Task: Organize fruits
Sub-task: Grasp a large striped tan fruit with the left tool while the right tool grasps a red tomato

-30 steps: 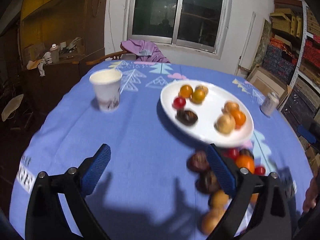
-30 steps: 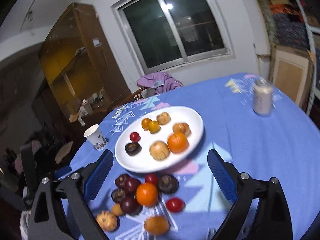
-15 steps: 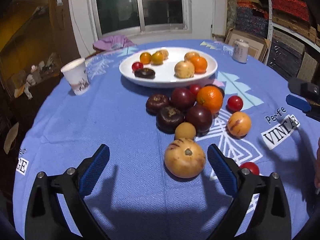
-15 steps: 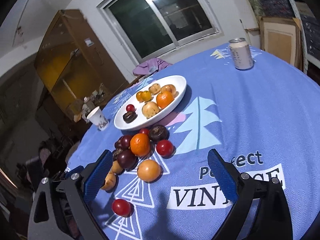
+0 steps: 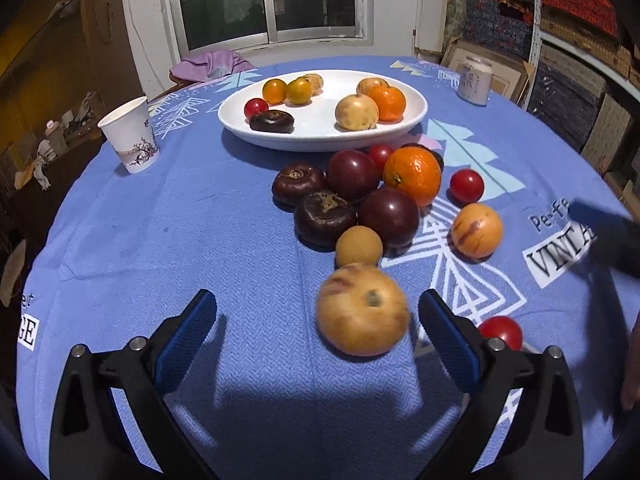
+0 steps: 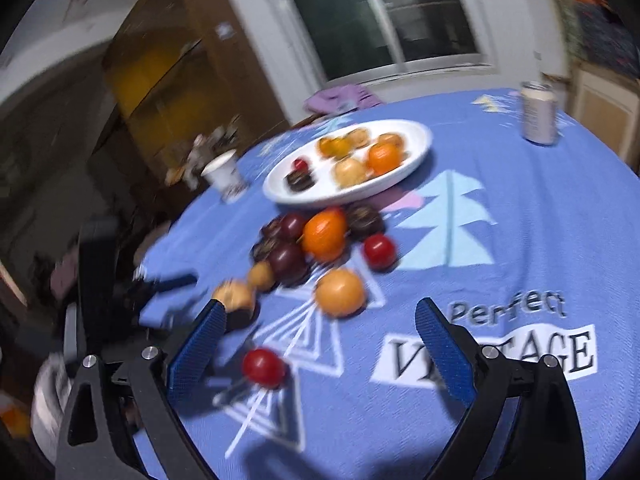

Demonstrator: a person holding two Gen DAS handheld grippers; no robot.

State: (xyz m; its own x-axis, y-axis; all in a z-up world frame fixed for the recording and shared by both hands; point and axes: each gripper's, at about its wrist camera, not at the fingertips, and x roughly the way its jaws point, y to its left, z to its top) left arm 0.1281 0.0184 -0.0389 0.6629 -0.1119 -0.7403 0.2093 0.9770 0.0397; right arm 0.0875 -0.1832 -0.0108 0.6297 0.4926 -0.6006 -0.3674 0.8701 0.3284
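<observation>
The left gripper (image 5: 318, 322) has just been opening and its blue-padded jaws stand wide apart, with a large round tan fruit streaked with red (image 5: 362, 309) on the cloth between them, nearer the right-hand pad and touched by neither. Just beyond it sits a small round beige fruit (image 5: 358, 246), which leans against a cluster of dark fruit: two glossy maroon plums (image 5: 389, 216), two flattened dark-brown fruits (image 5: 325, 218) and a bright orange (image 5: 412, 175). To the right of that cluster lie a small red tomato (image 5: 466, 186) and a round yellow-orange fruit with red streaks (image 5: 477, 231); another red tomato (image 5: 501, 332) shows partly behind the left gripper's right-hand finger. Farther back, the oval white plate (image 5: 320, 140) already carries eight pieces of fruit. A white paper cup with a printed pattern (image 5: 129, 135) stands upright to the plate's left and a pale drink can (image 5: 474, 79) to its right, all on the blue patterned tablecloth (image 5: 180, 220). The right gripper (image 6: 320, 338) also hangs spread wide and empty above the cloth, a red tomato (image 6: 263, 367) lying under the gap between its pads; this view is motion-blurred.
</observation>
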